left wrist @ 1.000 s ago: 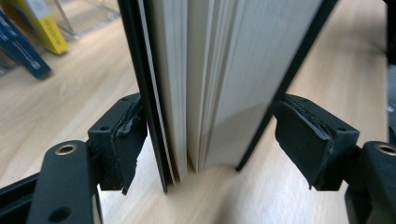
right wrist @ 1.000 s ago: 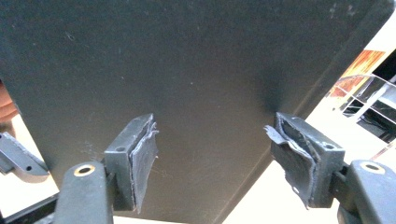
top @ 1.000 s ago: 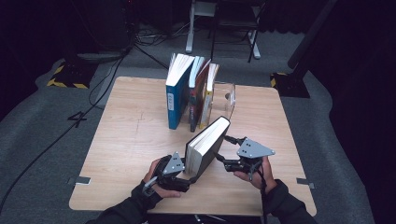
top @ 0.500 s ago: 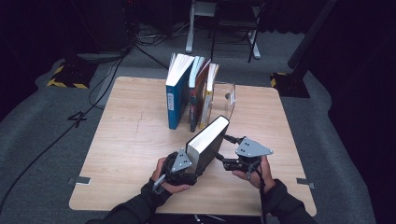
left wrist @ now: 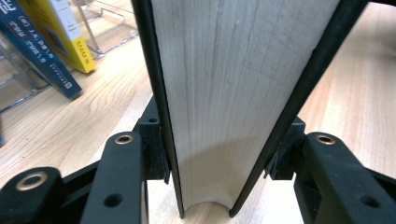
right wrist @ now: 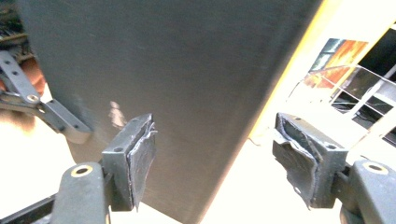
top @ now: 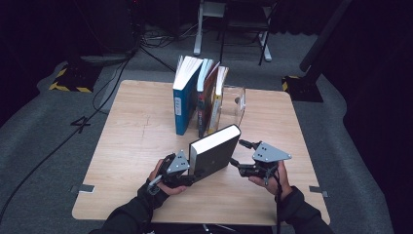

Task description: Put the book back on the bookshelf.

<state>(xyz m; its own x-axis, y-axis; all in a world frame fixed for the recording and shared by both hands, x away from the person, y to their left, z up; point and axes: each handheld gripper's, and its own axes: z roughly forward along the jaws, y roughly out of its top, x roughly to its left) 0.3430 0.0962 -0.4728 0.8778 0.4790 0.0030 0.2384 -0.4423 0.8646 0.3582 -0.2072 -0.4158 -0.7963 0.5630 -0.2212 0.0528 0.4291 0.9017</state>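
Note:
A thick black hardcover book (top: 214,153) stands on the wooden table (top: 131,131), tilted, page edge up. My left gripper (top: 189,173) is at its near left end. In the left gripper view both pads (left wrist: 156,149) press the covers on either side of the cream page block (left wrist: 224,93); the jaws have just been closing onto it. My right gripper (top: 239,163) sits at the book's right side, open. In the right gripper view its pads (right wrist: 140,154) stand apart in front of the dark cover (right wrist: 163,60), not pressing it.
Behind the black book a row of upright books (top: 199,95), with a blue one (top: 182,100) at the left, leans in a clear acrylic holder (top: 238,105). Cables and a stand base lie on the dark floor beyond the table's far edge.
The left gripper has shifted in against the black book's near end and its jaws have closed on the covers. The right gripper and the book stay where they were.

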